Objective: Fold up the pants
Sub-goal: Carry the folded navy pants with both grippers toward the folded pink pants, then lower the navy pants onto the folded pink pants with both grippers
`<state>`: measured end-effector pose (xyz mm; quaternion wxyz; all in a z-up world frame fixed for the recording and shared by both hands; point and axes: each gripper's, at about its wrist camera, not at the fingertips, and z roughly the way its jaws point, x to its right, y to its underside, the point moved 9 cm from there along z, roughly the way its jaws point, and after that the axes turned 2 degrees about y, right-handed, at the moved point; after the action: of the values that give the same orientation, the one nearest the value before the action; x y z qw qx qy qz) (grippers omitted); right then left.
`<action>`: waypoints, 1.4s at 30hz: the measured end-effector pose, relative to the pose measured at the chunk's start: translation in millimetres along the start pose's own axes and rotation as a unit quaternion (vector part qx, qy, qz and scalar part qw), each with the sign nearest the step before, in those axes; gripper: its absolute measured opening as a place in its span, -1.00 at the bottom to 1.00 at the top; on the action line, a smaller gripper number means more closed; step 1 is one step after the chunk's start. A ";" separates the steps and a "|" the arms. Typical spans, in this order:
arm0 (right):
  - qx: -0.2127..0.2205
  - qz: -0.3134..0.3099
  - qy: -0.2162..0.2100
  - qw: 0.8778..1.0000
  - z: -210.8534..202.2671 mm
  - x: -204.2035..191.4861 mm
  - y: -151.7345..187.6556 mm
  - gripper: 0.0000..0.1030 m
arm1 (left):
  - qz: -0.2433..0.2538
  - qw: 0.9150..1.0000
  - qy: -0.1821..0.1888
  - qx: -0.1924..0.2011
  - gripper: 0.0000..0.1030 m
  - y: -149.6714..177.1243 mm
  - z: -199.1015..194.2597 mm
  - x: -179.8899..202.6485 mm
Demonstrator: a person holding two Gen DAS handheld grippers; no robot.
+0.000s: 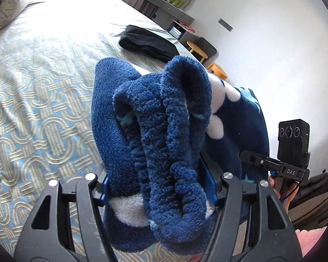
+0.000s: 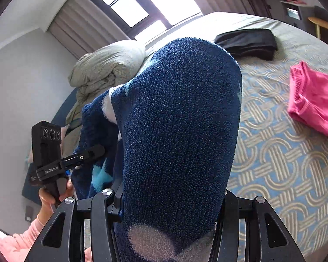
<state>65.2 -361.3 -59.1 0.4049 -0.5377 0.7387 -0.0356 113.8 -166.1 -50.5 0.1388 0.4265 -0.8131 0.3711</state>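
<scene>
The pants are dark blue fleece with white and light blue patches. In the left wrist view their bunched elastic waistband (image 1: 164, 135) fills the centre, and my left gripper (image 1: 159, 187) is shut on it above the bed. In the right wrist view a broad fold of the same pants (image 2: 177, 131) covers the centre, and my right gripper (image 2: 170, 198) is shut on it. Each gripper shows in the other's view: the right one (image 1: 273, 166) at the far right, the left one (image 2: 76, 159) at the left, both against the fleece. The fingertips are hidden by fabric.
The bed (image 2: 284, 152) has a blue and beige patterned cover. A folded black garment (image 1: 146, 41) (image 2: 247, 42) lies far on it. A pink garment (image 2: 314, 98) lies at the right. A bundled duvet (image 2: 107, 65) is at the head. Stools (image 1: 199, 52) and a desk stand by the wall.
</scene>
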 end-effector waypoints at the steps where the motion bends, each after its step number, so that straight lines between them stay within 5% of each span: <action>1: 0.004 0.013 0.005 1.000 -7.8 12.5 4.4 -0.03 | 0.009 1.000 0.005 -0.012 0.29 -1.3 12.2 12.3; 6: 0.043 0.057 0.041 0.997 -69.5 78.4 6.7 -0.03 | 0.069 0.996 0.035 -0.054 0.29 -21.4 70.4 88.3; 12: 0.114 0.065 0.116 0.985 -161.0 148.2 -32.2 -0.03 | 0.162 0.983 0.058 -0.068 0.29 -79.2 144.6 201.2; 19: 0.163 0.111 0.161 0.967 -228.0 235.0 -93.9 0.01 | 0.180 0.978 0.066 -0.080 0.29 -148.2 224.9 280.3; 22: 0.159 0.132 0.154 0.966 -220.8 270.2 -109.3 0.10 | 0.181 0.979 0.034 -0.088 0.29 -154.1 257.6 271.4; 26: 0.084 0.195 0.163 0.963 -165.7 345.0 -93.3 0.19 | 0.170 0.969 -0.091 -0.157 0.50 -120.2 329.6 194.5; 28: 0.063 0.208 0.196 0.956 -132.1 374.7 -75.4 0.49 | 0.135 0.980 -0.065 -0.130 0.86 -112.0 333.5 173.9; 31: 0.105 0.197 0.182 0.958 -139.2 373.8 -74.0 0.49 | 0.066 0.987 -0.017 -0.142 0.88 -108.9 333.9 162.4; 36: 0.101 0.185 0.199 0.957 -152.8 366.9 -55.5 0.51 | 0.132 0.983 -0.051 -0.119 0.88 -113.6 329.0 173.7; 42: 0.108 0.175 0.234 0.950 -139.3 353.8 -65.2 0.61 | 0.112 0.985 -0.048 -0.122 0.93 -115.9 337.9 173.2</action>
<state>-6.7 -733.2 -132.1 0.2757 -0.3300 0.8870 -0.1685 133.3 -554.1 -132.2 0.1084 0.3303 -0.9004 0.2615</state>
